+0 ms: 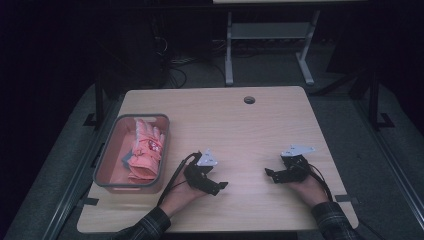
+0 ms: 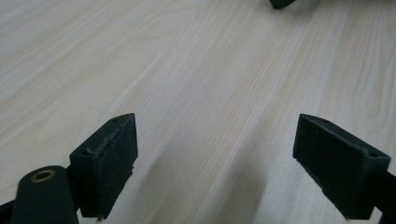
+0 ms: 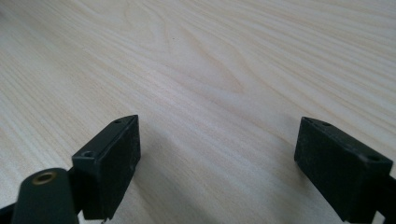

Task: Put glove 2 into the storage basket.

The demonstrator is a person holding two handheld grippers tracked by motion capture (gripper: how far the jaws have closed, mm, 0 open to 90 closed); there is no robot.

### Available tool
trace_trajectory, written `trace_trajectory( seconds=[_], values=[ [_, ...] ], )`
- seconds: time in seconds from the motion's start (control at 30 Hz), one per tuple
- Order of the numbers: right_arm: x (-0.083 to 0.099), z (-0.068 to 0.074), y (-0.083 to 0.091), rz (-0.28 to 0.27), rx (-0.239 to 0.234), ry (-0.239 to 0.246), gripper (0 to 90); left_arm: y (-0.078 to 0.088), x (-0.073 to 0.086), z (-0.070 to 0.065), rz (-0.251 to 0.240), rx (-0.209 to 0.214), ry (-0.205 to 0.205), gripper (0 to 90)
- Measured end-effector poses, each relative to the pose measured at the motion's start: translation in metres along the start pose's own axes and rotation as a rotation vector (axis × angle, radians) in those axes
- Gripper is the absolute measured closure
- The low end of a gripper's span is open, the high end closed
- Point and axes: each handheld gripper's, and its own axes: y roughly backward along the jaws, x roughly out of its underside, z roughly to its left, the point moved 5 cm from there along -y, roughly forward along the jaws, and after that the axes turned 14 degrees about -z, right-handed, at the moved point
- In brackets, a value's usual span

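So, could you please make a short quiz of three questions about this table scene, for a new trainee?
1. True or false: the pink gloves lie inside the grey bin.
2. Multiple choice: what is between the jaws of the left gripper? A) a glove B) nothing, only bare table below C) a cable
3. Fill in the missing word: the bin stands on the table's ____ side in the high view.

Key:
1. True.
2. B. The jaws stand wide apart over the wood; the right gripper looks the same.
3. Left.
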Motion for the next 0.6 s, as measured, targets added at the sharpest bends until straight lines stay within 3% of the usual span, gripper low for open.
trace_trajectory(
  seconds=[0.13,0.23,0.37,0.6],
  values=[
    [0.0,0.0,0.0,-0.001,-0.001,0.001,14.2,-0.006,0.006,0.001,0.022,-0.023,-0.042,13.1],
    [0.0,0.0,0.0,0.0,-0.001,0.0,14.2,-0.011,0.012,0.001,0.028,-0.027,-0.038,13.0],
    [0.0,0.0,0.0,0.001,-0.001,-0.001,14.2,-0.012,0.015,0.001,-0.015,-0.02,-0.034,12.6],
    [0.0,0.0,0.0,-0.001,-0.001,0.0,14.2,-0.012,0.015,0.0,-0.014,-0.006,-0.044,12.7]
  ],
)
